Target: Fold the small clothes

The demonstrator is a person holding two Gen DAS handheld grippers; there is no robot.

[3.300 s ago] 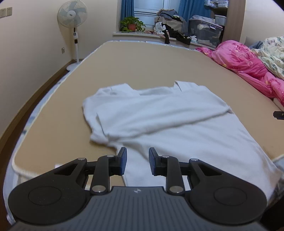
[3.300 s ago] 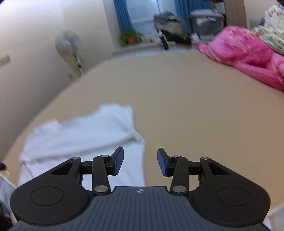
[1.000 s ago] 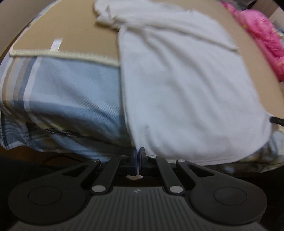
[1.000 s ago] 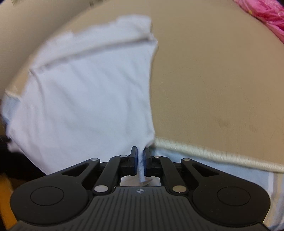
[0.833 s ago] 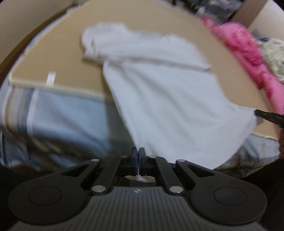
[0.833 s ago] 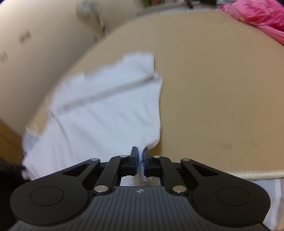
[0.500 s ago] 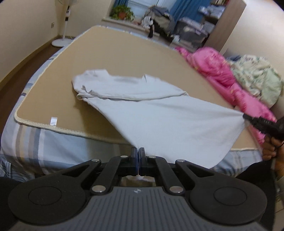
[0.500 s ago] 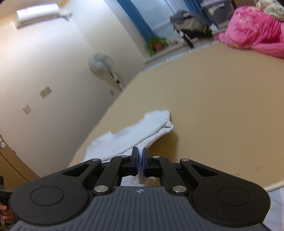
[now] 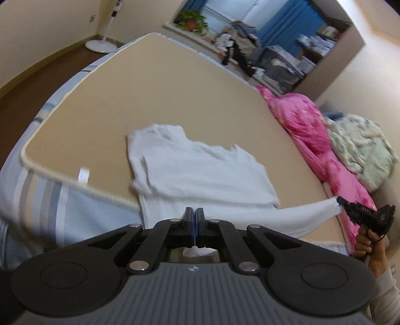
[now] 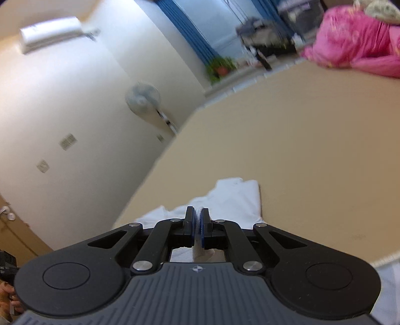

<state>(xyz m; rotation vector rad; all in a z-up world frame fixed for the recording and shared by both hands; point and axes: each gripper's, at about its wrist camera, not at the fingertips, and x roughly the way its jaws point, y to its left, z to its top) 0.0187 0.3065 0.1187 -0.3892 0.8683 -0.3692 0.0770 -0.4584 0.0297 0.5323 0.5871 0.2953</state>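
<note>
A white T-shirt [image 9: 200, 175] lies on the tan bed mat [image 9: 155, 100], collar end far, sleeves folded in. My left gripper [image 9: 195, 215] is shut on the shirt's near hem corner, and a tuft of cloth shows behind its pads. The right gripper [image 9: 340, 201], seen at the right of the left wrist view with a hand under it, pinches the other hem corner, so the hem hangs stretched above the mat edge. In the right wrist view my right gripper [image 10: 197, 220] is shut on white cloth, with the shirt [image 10: 235, 197] beyond it.
A pink quilt [image 9: 312, 130] and a pale floral blanket [image 9: 362, 147] lie along the bed's right side. A striped sheet [image 9: 42, 195] hangs at the near left edge. A standing fan [image 10: 145, 100], a potted plant [image 9: 191, 21] and storage boxes [image 9: 282, 67] are at the far end.
Both grippers, shut on the hem corners, rose and tilted up. The lower half of the shirt lifted off the bed edge and now hangs taut between them.
</note>
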